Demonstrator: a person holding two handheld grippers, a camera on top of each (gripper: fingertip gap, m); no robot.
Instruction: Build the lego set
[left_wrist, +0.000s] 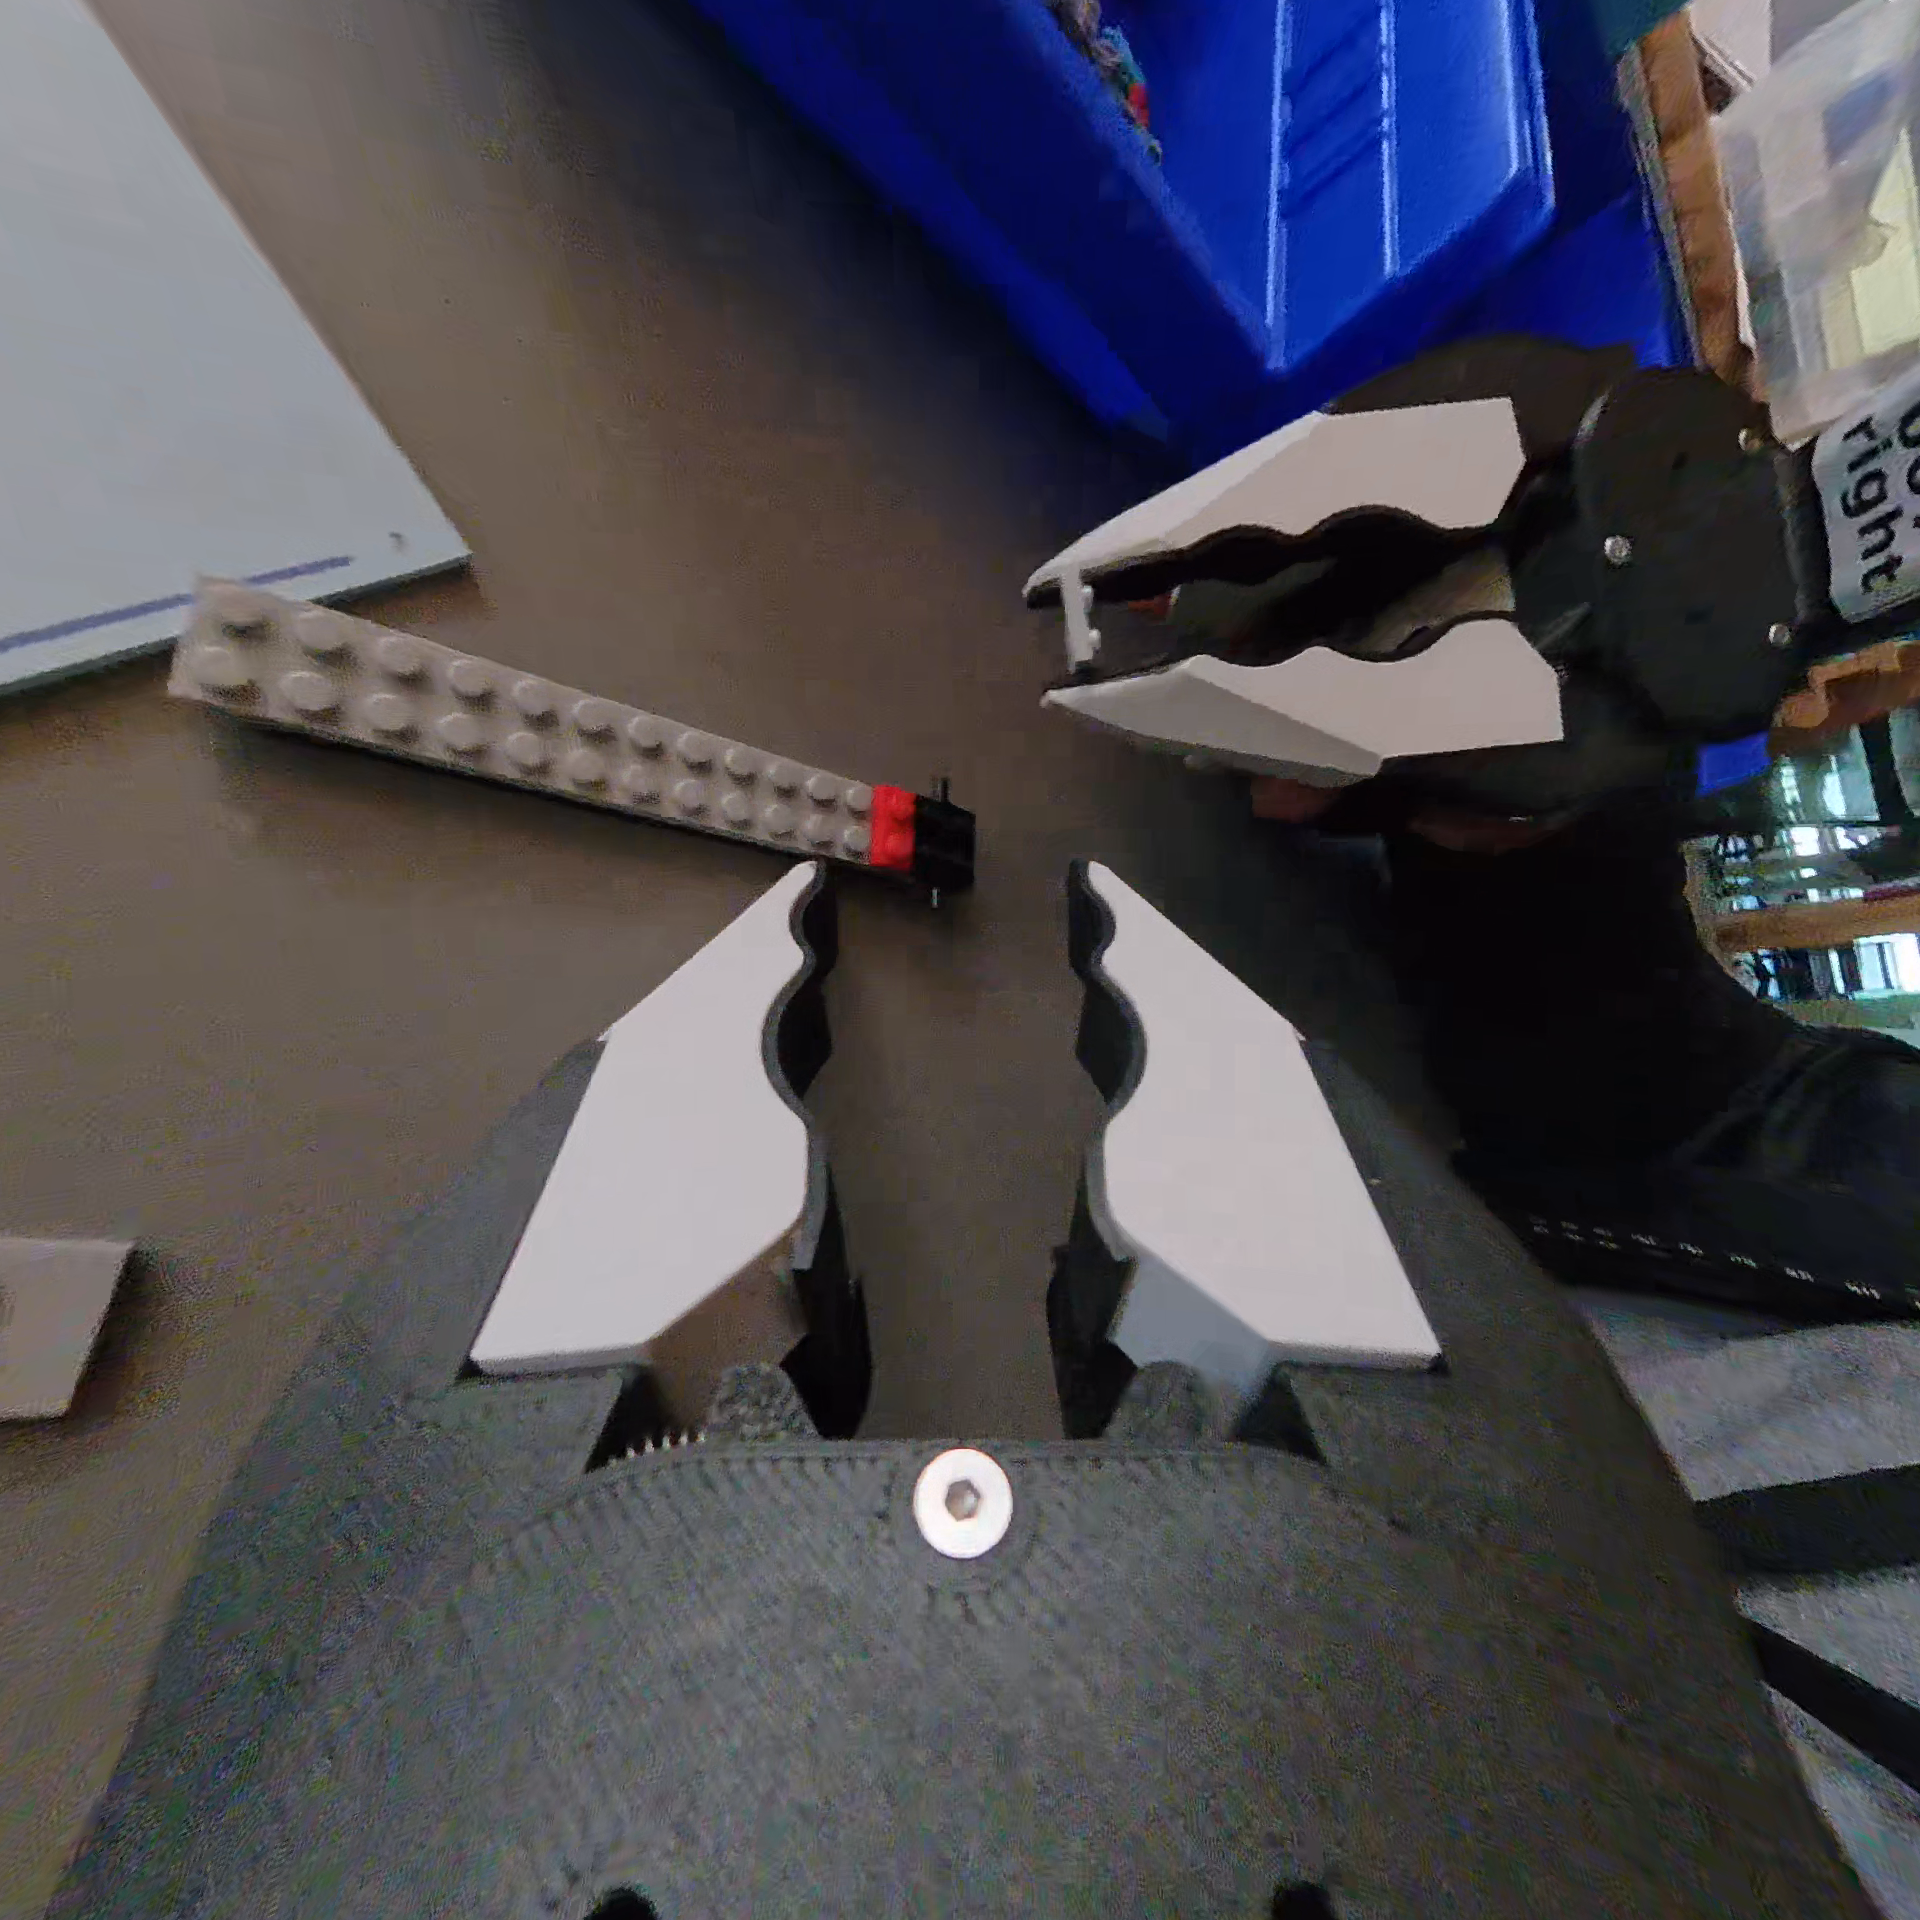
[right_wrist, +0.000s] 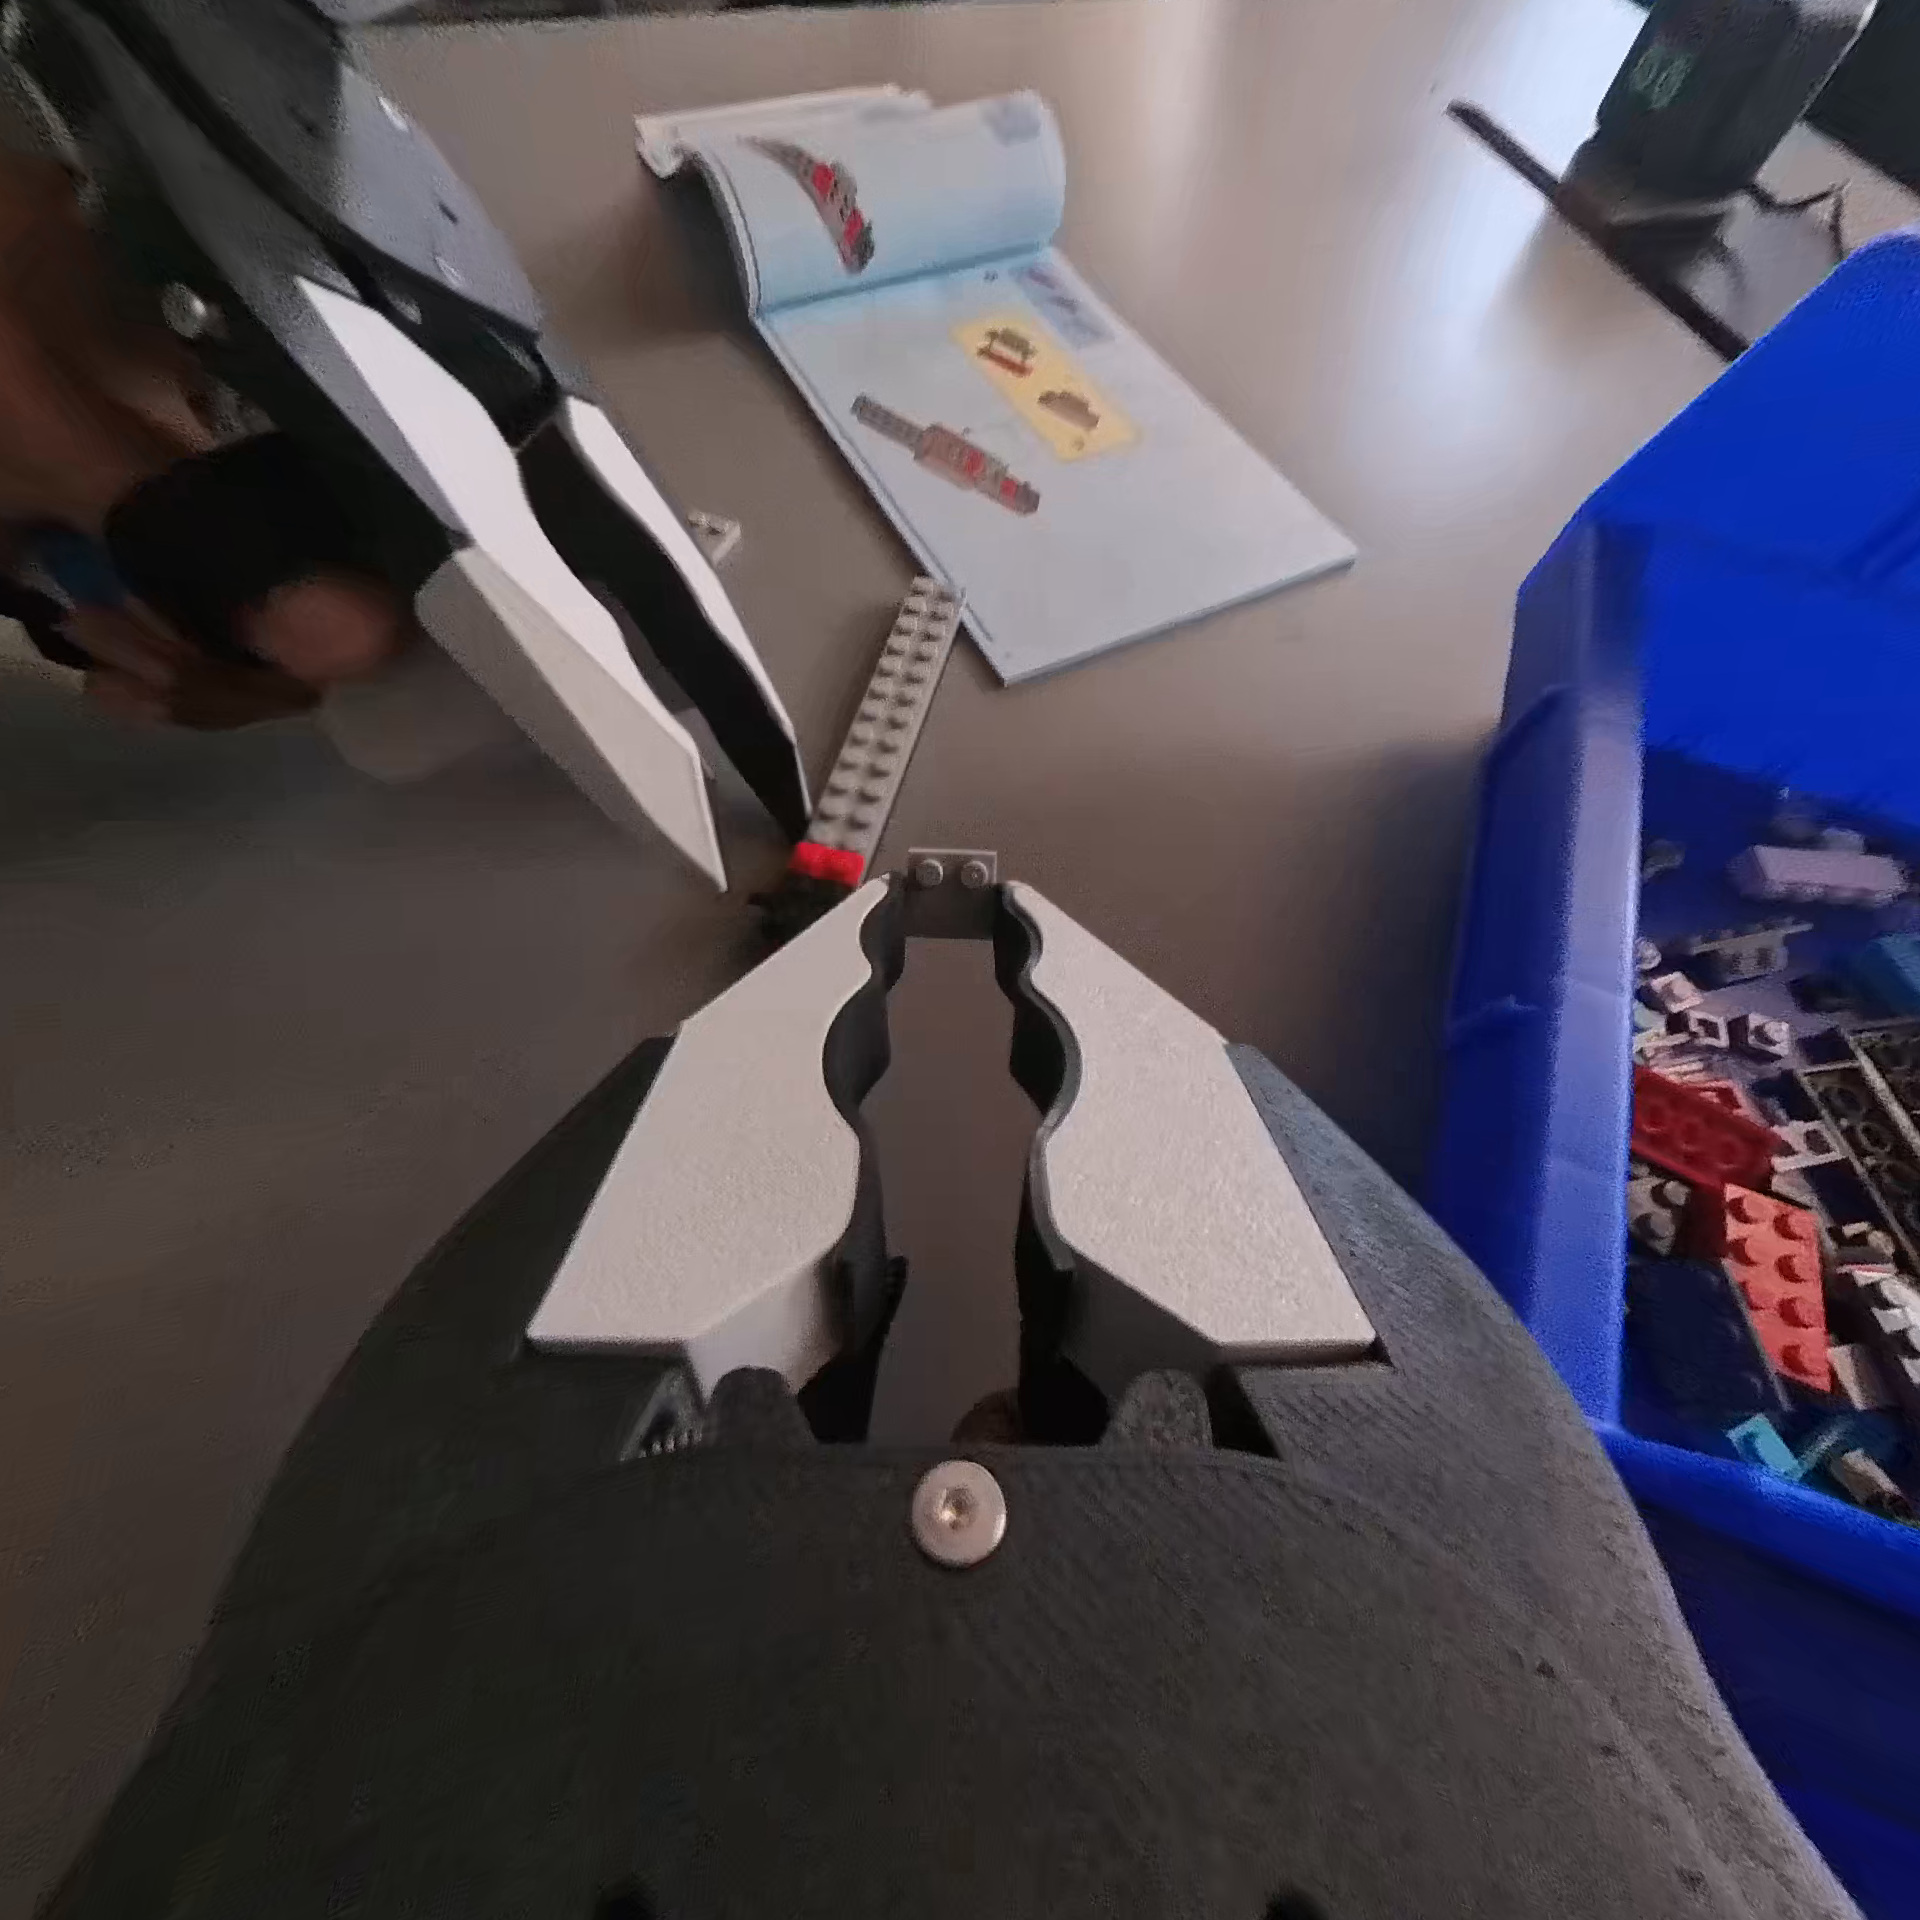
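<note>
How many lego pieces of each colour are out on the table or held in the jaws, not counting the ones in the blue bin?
Grey: 3, the long studded plate, the small plate held in the right gripper, and a small piece lying near the booklet.
Red: 1, the brick at the long plate's end.
Black: 1, the piece beside it.
Total: 5.

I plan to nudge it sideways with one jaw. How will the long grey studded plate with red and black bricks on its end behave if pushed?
The long grey studded plate looks like rigid plastic, so it should stay stiff. Lying flat on the smooth brown table, it will probably slide, not tip. Pushed near the red brick, it likely pivots.
</note>
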